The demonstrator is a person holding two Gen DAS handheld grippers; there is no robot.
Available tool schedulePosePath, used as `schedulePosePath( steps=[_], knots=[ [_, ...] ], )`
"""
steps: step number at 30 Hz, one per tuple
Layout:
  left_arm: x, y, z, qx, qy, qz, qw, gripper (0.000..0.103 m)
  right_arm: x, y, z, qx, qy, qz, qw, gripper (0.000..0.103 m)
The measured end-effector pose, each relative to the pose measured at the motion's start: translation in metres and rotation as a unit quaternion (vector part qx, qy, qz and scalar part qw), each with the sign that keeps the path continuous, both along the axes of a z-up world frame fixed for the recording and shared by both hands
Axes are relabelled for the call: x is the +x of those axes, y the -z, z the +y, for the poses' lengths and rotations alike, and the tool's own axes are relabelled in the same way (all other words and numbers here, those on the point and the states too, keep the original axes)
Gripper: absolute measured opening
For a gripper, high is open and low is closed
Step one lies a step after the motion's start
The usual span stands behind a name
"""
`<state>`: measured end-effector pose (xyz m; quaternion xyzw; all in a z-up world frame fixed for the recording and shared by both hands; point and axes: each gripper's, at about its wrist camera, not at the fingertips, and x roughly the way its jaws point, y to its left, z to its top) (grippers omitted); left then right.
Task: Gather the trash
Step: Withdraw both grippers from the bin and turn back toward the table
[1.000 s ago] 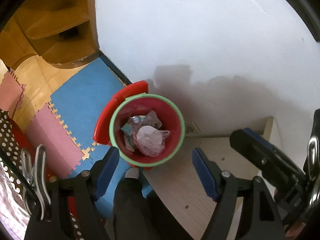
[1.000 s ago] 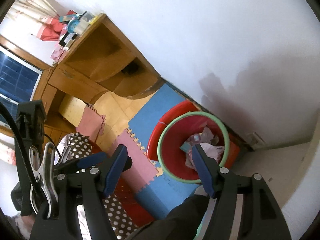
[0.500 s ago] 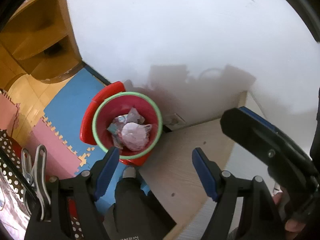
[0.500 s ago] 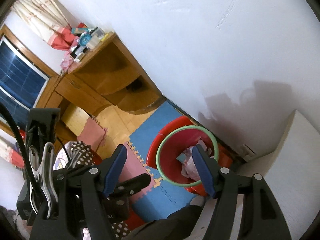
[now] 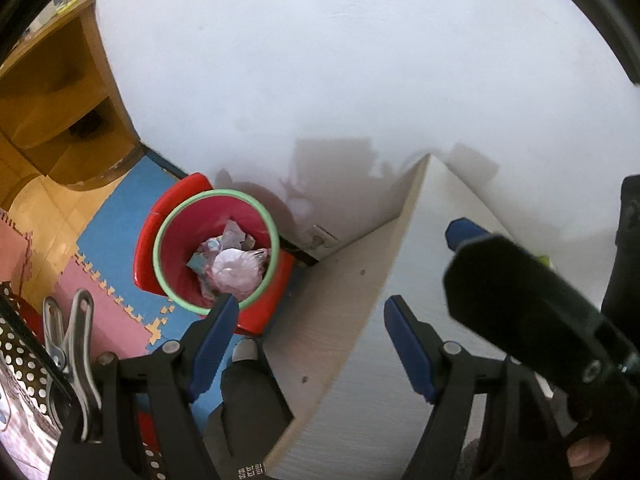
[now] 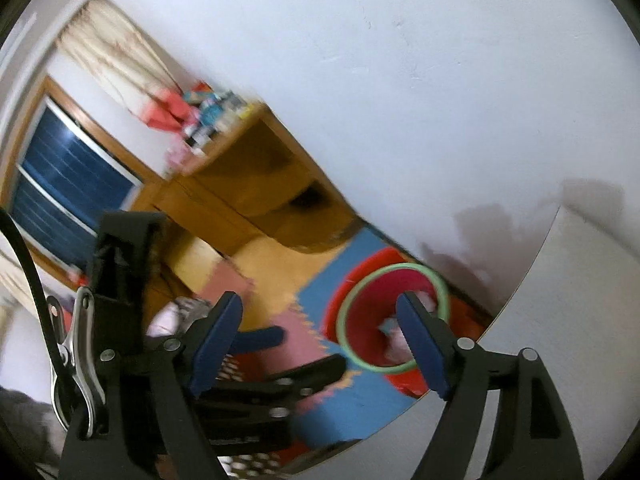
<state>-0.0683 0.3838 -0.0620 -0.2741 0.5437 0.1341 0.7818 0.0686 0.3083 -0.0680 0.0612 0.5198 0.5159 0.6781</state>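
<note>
A red trash bin with a green rim (image 5: 162,248) stands on the floor by the wall; it also shows in the right wrist view (image 6: 348,336). Crumpled wrappers and a pale plastic bag (image 5: 236,268) lie inside it. My left gripper (image 5: 308,336) is open and empty, above the edge of a white table (image 5: 424,264), up and right of the bin. My right gripper (image 6: 320,336) is open and empty, above the same table (image 6: 568,280); its black body shows at the right of the left wrist view (image 5: 532,300).
Blue and pink foam mats (image 5: 116,216) cover the floor left of the bin. A wooden desk (image 5: 52,104) stands against the wall at the far left, with clutter on top (image 6: 204,116). A window (image 6: 68,184) is beyond. My dark shoe (image 5: 248,396) is beside the table.
Both grippers have risen and swung right, away from the bin toward the white table. The bin looks smaller and further left. Both grippers stayed open and empty.
</note>
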Motion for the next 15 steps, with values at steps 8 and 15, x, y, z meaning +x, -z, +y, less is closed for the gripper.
schedulePosePath(
  steps=[8, 15],
  knots=[
    [0.007, -0.005, -0.047, 0.005, 0.009, -0.004, 0.9999, 0.078, 0.001, -0.016, -0.042, -0.021, -0.006, -0.030, 0.999, 0.083],
    [0.013, -0.013, -0.087, 0.023, 0.005, -0.011, 0.9997, 0.078, 0.003, -0.008, -0.083, -0.047, -0.009, -0.014, 0.999, 0.083]
  ],
)
